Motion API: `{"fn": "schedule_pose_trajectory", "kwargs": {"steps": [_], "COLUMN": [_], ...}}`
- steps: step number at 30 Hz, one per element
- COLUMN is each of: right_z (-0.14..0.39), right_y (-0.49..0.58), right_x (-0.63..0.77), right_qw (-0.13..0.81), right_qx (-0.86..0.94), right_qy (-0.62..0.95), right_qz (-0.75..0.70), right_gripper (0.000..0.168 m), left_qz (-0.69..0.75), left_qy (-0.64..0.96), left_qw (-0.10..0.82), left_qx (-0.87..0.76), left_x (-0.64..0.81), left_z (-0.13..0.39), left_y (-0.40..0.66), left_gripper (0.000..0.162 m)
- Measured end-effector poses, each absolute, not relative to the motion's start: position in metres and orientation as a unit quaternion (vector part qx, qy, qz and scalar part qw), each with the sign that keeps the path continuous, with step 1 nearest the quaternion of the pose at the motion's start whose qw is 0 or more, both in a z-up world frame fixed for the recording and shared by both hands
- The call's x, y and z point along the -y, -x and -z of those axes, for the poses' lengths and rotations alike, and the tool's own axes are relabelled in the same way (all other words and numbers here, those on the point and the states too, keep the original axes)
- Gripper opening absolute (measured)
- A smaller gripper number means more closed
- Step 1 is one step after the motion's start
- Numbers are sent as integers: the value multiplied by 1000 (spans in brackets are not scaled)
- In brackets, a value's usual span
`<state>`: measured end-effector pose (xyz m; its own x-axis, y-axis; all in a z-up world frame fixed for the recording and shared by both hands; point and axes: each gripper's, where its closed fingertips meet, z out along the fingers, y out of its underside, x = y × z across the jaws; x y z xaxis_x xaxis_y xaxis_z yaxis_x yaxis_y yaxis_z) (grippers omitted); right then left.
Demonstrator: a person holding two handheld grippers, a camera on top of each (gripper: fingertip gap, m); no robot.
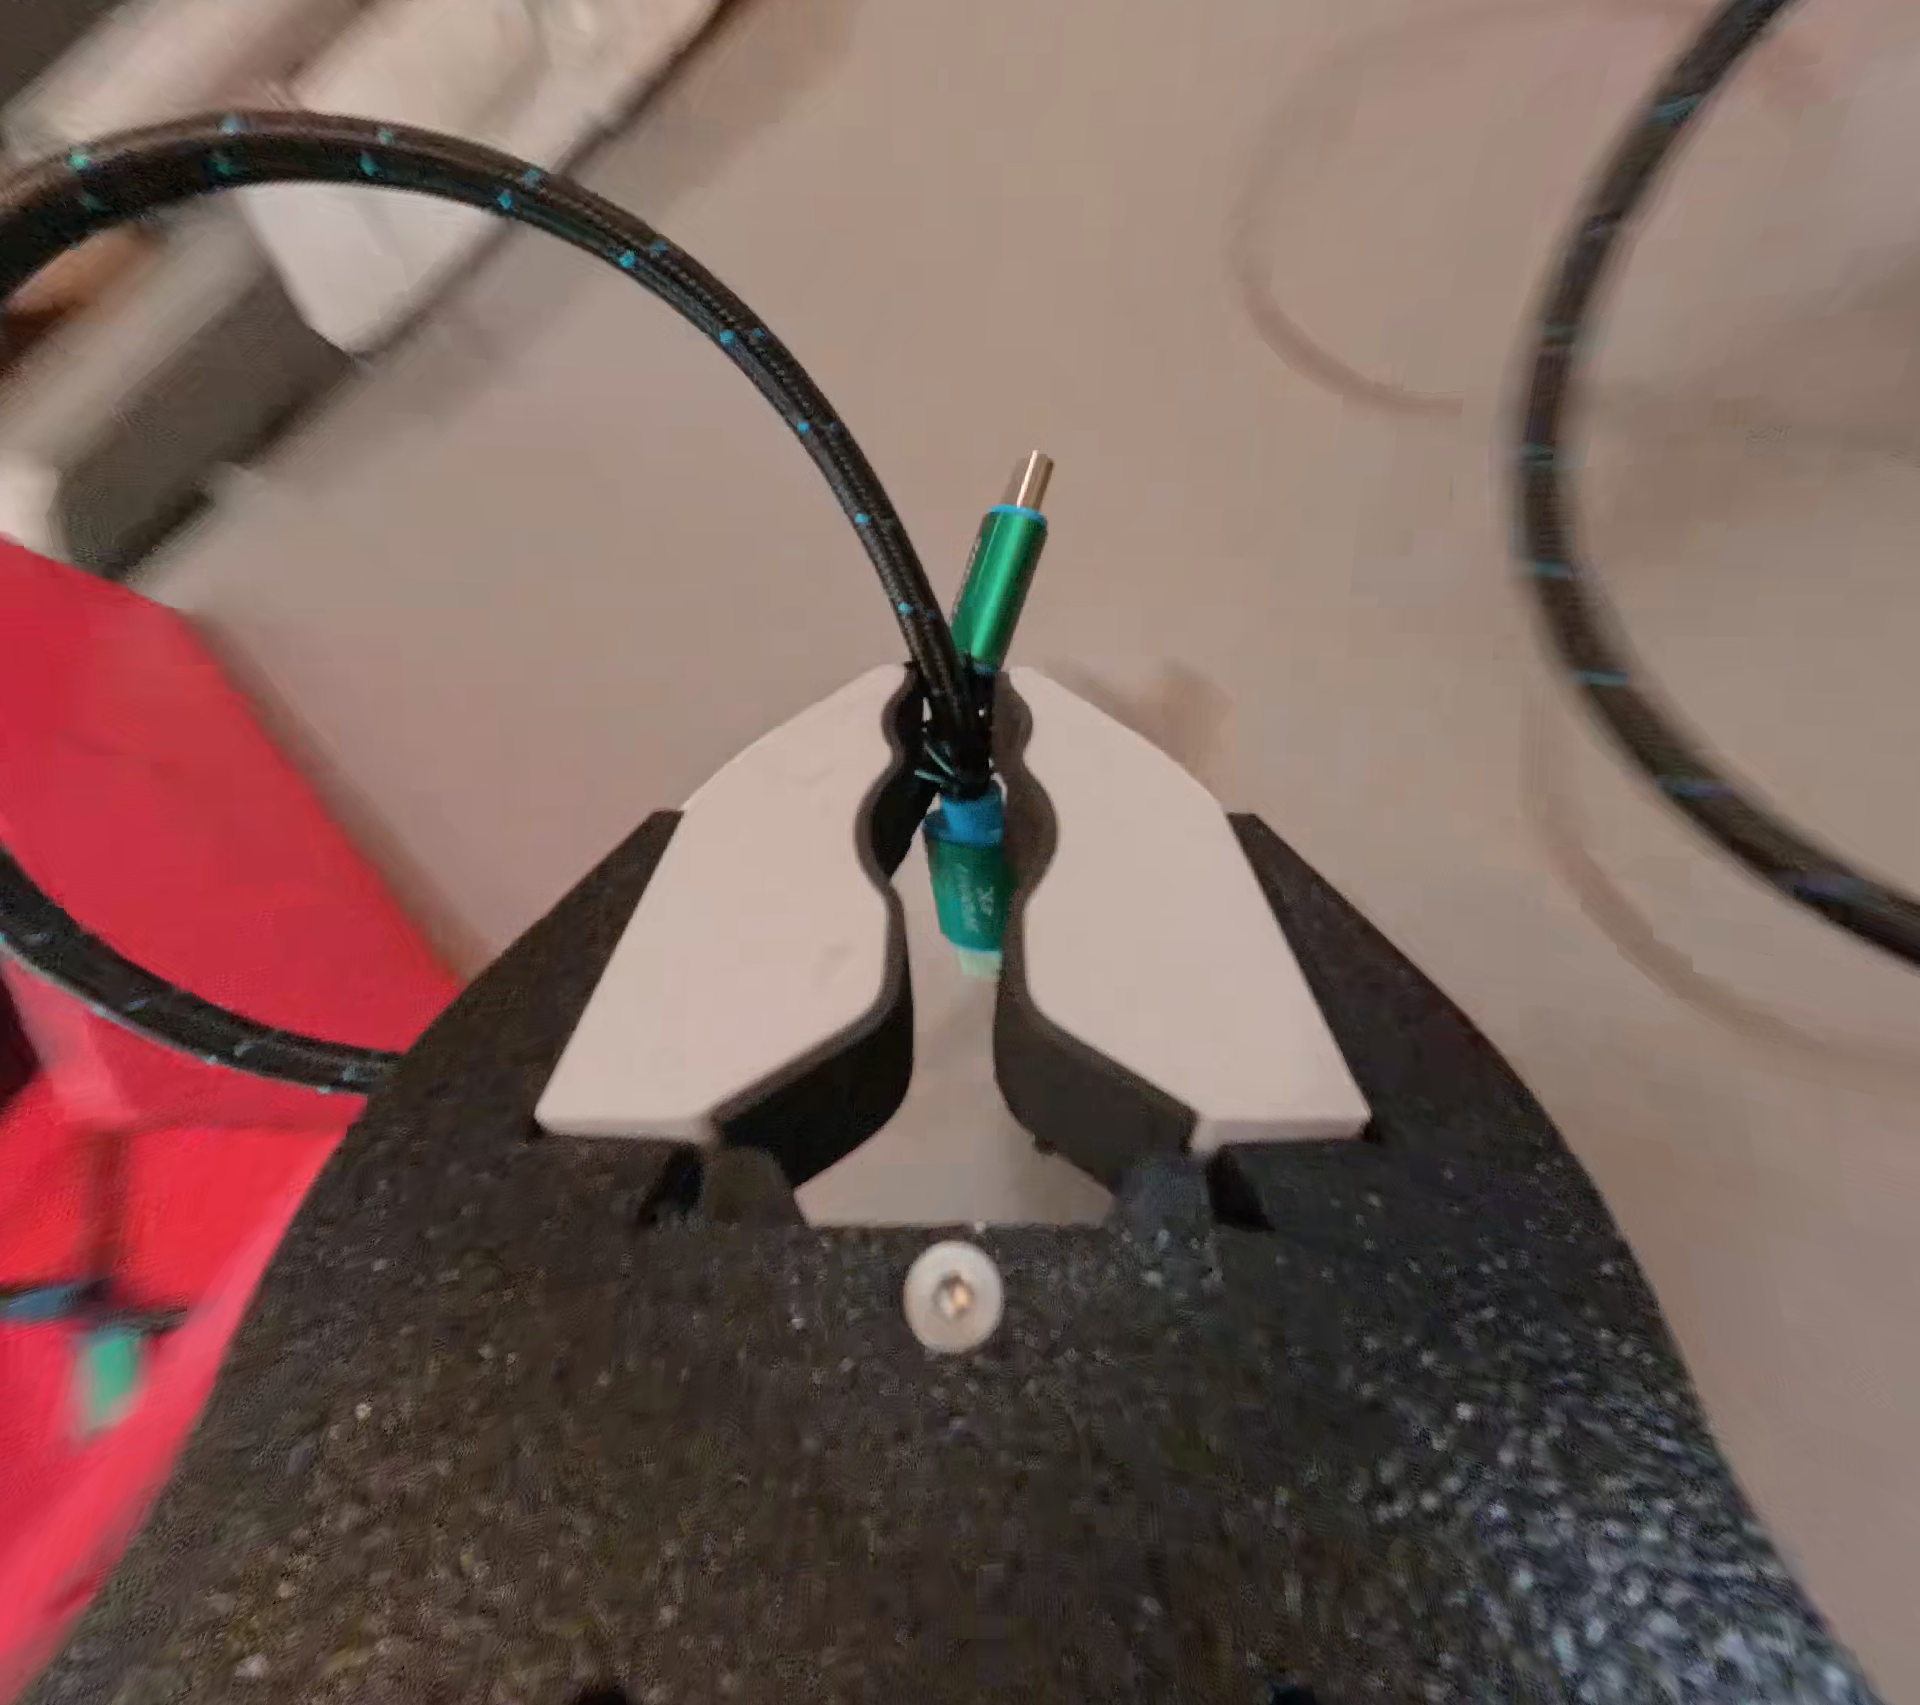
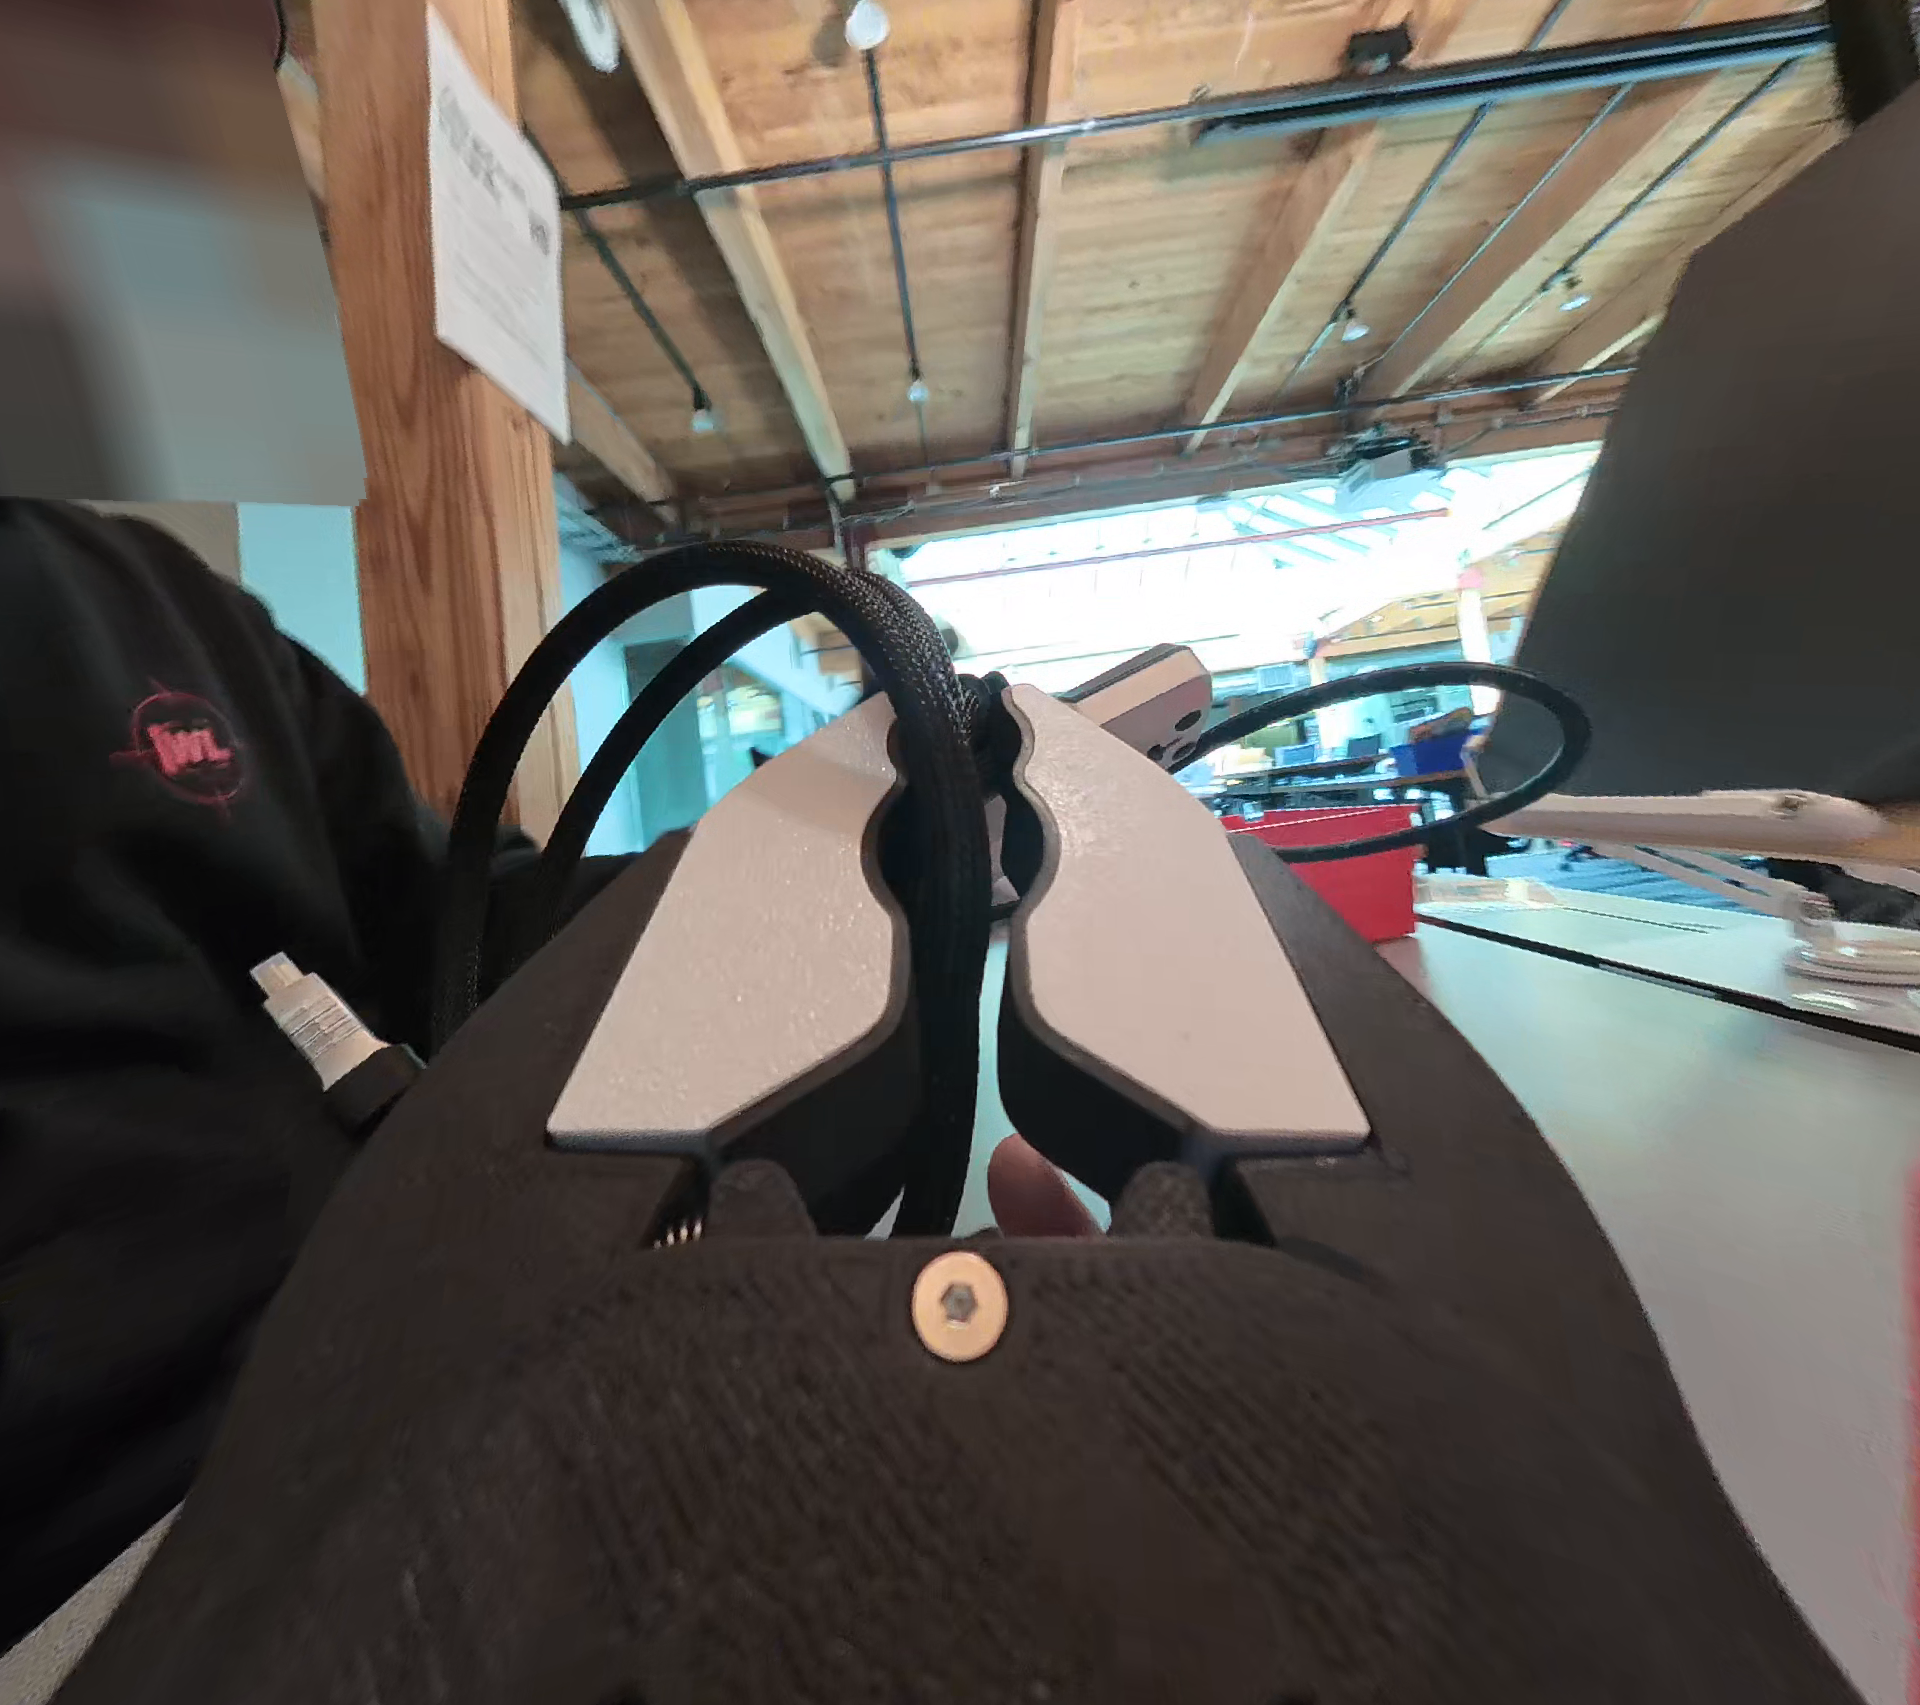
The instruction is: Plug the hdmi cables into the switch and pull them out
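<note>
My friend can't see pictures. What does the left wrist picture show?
The left gripper has its jaws shut on a black braided cable, which loops up and away to the left. Two green plugs sit by the grip, one pointing up, over a blurry beige table with a red bin at the left.

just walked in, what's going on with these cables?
A person holds a claw in each hand. The left claw is shut on a black braided cable bunched near two green plugs, over a grey table. The right claw pinches another black cable. No switch is in view.
</note>
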<state>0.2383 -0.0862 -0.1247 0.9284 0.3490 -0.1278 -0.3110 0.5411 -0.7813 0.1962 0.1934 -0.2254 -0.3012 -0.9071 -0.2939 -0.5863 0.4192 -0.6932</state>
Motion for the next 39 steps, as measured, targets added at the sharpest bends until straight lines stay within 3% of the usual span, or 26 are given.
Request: {"fn": "schedule_pose_trajectory", "kwargs": {"steps": [4,8,10,14,20,26,31,34,39], "right_z": [124,122,120,110,99,101,107,109,118], "right_y": [-228,-226,-230,-241,-250,-241,-236,-231,-230], "right_x": [82,81,84,99,121,107,90,82,63], "right_qw": [873,875,882,907,936,935,923,917,902], "right_qx": [44,45,38,15,-1,0,7,16,13], "right_qy": [440,436,429,374,272,282,341,366,421], "right_qz": [-205,-203,-194,-195,-224,-214,-179,-159,-97], "right_gripper": [12,12,12,12,12,12,12,12,12], "left_qz": [285,313,393,561,753,816,800,783,792], "left_qy": [543,615,630,585,466,372,398,434,465], "left_qw": [217,202,228,275,49,-23,27,54,32], "left_qx": [-759,-695,-630,-518,-462,-442,-448,-443,-394], "left_x": [-203,-214,-213,-191,-59,17,22,9,0], "left_z": [284,287,255,195,192,132,118,123,126], "left_y": [-187,-188,-188,-166,-139,-171,-205,-219,-224], "left_gripper": [18,76,62,57,55,58,68,60,24]}}
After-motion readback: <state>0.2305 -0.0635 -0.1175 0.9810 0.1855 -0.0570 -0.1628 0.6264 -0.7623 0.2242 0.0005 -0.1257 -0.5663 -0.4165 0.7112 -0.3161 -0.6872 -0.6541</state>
